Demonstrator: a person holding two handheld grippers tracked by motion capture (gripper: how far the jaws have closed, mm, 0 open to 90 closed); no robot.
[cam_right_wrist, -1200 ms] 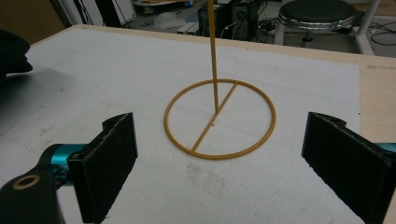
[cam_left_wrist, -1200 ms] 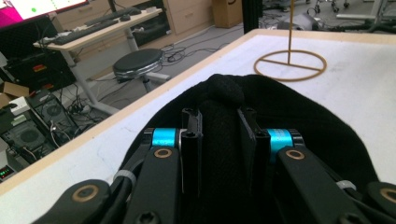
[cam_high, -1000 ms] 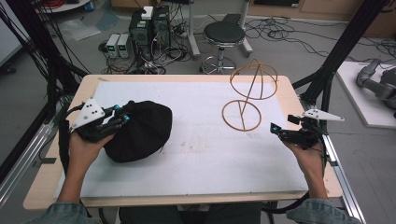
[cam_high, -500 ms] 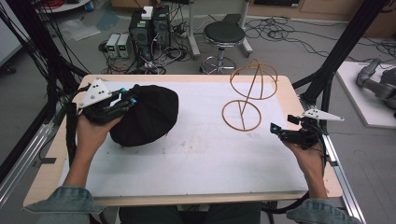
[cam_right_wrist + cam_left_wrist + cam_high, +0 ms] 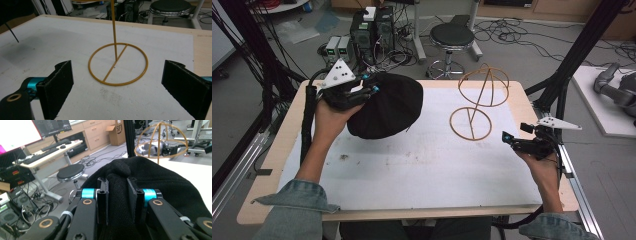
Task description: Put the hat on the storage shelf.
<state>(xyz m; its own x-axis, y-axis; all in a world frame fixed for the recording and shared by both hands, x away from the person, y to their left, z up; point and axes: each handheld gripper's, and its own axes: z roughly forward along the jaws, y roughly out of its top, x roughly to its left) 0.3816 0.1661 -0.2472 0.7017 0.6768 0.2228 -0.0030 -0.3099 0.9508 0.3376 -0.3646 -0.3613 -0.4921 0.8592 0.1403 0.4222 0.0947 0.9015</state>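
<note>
**Left tool grips hat, right tool waits by stand**

Left tool point(image 5: 371, 90) is at the far-left part of the table point(image 5: 422, 170), jaws pinched on a fold of a black knit hat point(image 5: 387, 112). In the left gripper view the tool point(image 5: 117, 195) has both jaws pressed into the fabric w/ a ridge of the hat point(image 5: 160, 182) bunched up between them. From the high view the hat looks lifted off the white mat point(image 5: 412, 165) on the tool side; whether its lower edge touches the mat can't be told. The person's left hand point(image 5: 332, 112) wraps the tool from below, denim sleeve point(image 5: 294, 202) at the bottom edge.

Right tool point(image 5: 508, 139) sits near the right edge of the table, jaws spread wide w/ nothing between them. In the right gripper view the tool point(image 5: 117, 85) has its two jaws far apart, framing the base ring of a wire stand point(image 5: 117, 63) that lies ahead on the mat, not touched.

The stand point(image 5: 477, 107) is upright on the right half of the table, well apart from the hat: flat ring base w/ a cross bar, thin post, domed wire cage on top. Same stand point(image 5: 160, 143) shows beyond the hat in the left gripper view.

Behind the table: a black stool point(image 5: 452, 37), boxes of electronics point(image 5: 372, 27) and loose cables on the floor.
</note>
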